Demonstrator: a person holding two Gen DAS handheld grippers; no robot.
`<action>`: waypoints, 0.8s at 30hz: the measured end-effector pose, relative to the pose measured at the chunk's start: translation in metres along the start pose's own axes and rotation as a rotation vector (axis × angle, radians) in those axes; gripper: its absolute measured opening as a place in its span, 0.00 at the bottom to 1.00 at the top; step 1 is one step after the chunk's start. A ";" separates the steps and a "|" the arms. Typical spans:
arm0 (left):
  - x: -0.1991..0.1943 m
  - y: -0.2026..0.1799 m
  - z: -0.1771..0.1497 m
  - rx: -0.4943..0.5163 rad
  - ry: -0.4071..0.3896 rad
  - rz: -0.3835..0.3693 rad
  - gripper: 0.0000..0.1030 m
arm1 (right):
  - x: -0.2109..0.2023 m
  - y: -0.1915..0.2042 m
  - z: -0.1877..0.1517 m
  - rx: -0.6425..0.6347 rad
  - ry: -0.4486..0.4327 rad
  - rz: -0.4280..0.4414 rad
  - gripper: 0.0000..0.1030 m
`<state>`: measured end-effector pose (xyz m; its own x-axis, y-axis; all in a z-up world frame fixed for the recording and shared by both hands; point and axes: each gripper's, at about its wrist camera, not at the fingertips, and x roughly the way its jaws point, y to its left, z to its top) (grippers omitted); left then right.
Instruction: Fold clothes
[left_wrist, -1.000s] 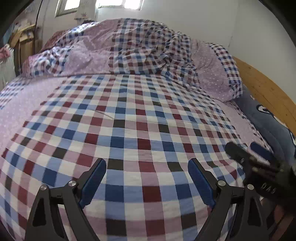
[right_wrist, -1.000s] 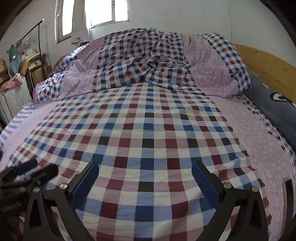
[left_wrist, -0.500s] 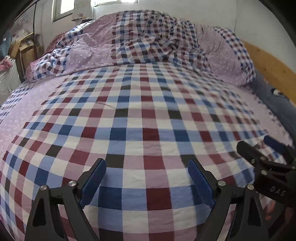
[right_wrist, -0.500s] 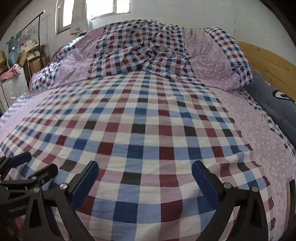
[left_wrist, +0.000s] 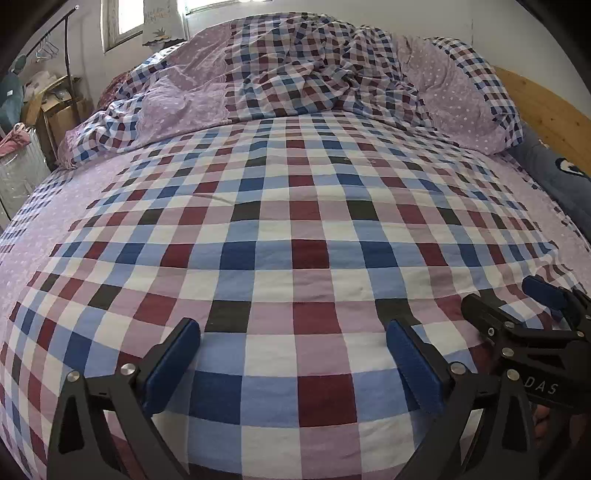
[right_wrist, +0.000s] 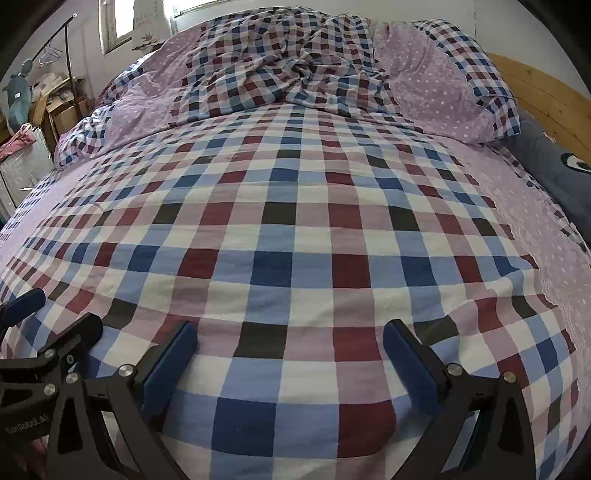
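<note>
From the left wrist view, the left gripper hangs over the near edge of the checked bedsheet. Its jaws have just been opening and stand wide, with nothing between the blue pads but flat sheet below. The right gripper shows at the lower right of the sheet's near edge, also spread. No separate garment can be made out on the sheet. The only loose cloth is the crumpled checked duvet, heaped at the sheet's far end, its long axis running across the bed.

From the right wrist view, the right gripper is spread wide and empty over the same near edge. The left gripper sits at the sheet's lower left. The duvet again lies straight ahead at the far end, well apart from both grippers, neither clearly nearer. By my judgement, any grasp means reaching forward across the sheet.
</note>
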<state>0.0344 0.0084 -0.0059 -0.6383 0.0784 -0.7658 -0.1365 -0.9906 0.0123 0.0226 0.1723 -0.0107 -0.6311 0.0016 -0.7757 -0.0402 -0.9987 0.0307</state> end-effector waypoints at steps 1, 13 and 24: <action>0.001 -0.001 0.001 0.003 0.002 0.004 1.00 | 0.000 -0.001 0.000 0.005 0.001 0.001 1.00; 0.005 0.001 0.002 -0.009 0.018 -0.011 1.00 | 0.002 0.001 0.001 0.009 0.012 -0.007 1.00; 0.005 0.001 0.002 -0.021 0.014 -0.014 1.00 | 0.002 0.001 0.000 -0.001 0.015 -0.020 1.00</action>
<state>0.0298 0.0083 -0.0083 -0.6256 0.0909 -0.7748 -0.1296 -0.9915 -0.0116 0.0211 0.1714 -0.0121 -0.6187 0.0205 -0.7853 -0.0520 -0.9985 0.0150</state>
